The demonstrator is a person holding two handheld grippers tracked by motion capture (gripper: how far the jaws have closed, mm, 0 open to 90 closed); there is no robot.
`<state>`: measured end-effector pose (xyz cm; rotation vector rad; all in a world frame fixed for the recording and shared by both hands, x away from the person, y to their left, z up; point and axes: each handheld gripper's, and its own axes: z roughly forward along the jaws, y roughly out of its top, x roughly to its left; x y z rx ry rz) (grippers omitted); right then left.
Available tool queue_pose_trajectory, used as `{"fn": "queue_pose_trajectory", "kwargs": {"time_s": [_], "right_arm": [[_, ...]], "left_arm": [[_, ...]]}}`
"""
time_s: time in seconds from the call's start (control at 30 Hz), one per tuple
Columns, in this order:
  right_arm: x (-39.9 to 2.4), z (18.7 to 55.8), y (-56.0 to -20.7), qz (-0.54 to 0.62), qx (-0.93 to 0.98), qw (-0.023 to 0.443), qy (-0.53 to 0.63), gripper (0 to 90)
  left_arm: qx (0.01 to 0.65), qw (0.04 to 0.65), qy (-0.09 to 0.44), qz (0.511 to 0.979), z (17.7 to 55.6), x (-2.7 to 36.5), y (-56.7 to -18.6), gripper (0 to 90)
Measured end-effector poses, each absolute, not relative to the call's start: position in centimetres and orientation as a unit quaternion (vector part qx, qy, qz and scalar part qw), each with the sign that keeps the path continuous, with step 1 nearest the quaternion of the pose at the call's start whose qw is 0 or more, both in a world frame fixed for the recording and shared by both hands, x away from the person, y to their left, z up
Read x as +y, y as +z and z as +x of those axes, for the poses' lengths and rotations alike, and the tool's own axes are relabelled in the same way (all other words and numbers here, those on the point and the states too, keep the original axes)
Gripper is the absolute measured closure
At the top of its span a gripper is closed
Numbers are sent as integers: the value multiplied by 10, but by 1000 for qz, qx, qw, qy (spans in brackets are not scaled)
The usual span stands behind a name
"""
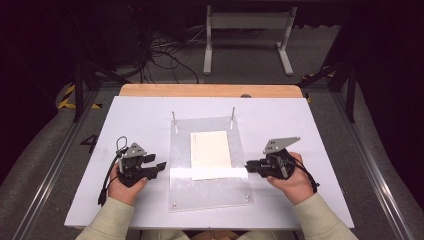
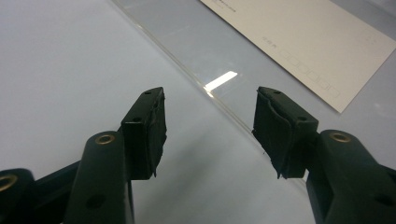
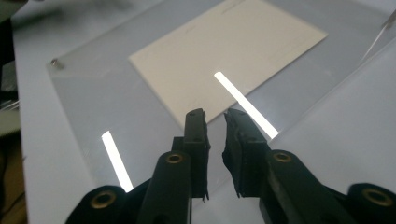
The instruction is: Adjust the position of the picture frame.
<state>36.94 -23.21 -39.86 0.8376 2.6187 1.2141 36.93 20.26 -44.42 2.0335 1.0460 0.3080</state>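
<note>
A clear acrylic plate (image 1: 210,192) lies in the middle of the white board, with a cream printed sheet (image 1: 210,154) flat at its centre. My left gripper (image 1: 157,167) rests on the board just left of the plate, open with nothing between its fingers. In the left gripper view the left gripper (image 2: 210,98) points at the plate's edge (image 2: 187,70), and the sheet (image 2: 303,37) lies beyond. My right gripper (image 1: 248,166) hovers at the plate's right edge. In the right gripper view the right gripper (image 3: 215,114) has its jaws a narrow gap apart and empty, near the sheet's (image 3: 229,60) corner.
Two thin metal posts (image 1: 173,116) (image 1: 233,111) stand at the plate's far corners, and a small screw (image 3: 57,63) sits in a near corner. The white board (image 1: 140,115) lies on a wooden table (image 1: 210,90). Cables and a white frame are on the floor behind.
</note>
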Motion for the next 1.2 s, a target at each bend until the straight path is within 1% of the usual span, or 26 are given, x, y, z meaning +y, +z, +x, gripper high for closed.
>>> {"fn": "queue_pose_trajectory", "kwargs": {"time_s": [0.1,0.13,0.23,0.3,0.33,0.6,0.77,0.8,0.83,0.9,1.0,1.07,1.13,1.2], "right_arm": [[-226,388,-392,289,862,80,408,729],[-224,395,-391,293,861,80,409,712],[-219,415,-389,309,852,100,412,650],[-218,427,-388,317,846,109,414,645],[-218,427,-388,317,846,109,414,642],[-215,473,-384,361,816,136,430,626],[-214,502,-387,398,795,135,437,582],[-214,502,-387,398,795,135,437,582],[-213,506,-388,402,793,133,438,563],[-208,516,-392,396,793,148,438,531],[-202,529,-401,404,796,166,420,532],[-201,533,-404,409,795,168,415,532],[-199,541,-410,415,794,184,404,536],[-197,548,-414,420,792,185,402,550]], "left_arm": [[414,405,124,806,368,206,-445,437],[416,405,125,805,368,207,-445,436],[417,405,125,804,368,208,-445,433],[416,405,127,804,367,208,-445,433],[416,406,126,804,367,209,-445,433],[421,409,124,800,366,210,-445,428],[417,408,126,803,367,210,-445,424],[417,408,126,803,368,211,-445,424],[418,408,125,802,367,211,-446,423],[421,410,125,800,367,211,-445,421],[419,411,127,800,368,211,-445,419],[420,411,125,799,367,211,-445,418],[417,412,124,800,367,211,-445,416],[417,413,124,800,367,211,-445,416]]}}
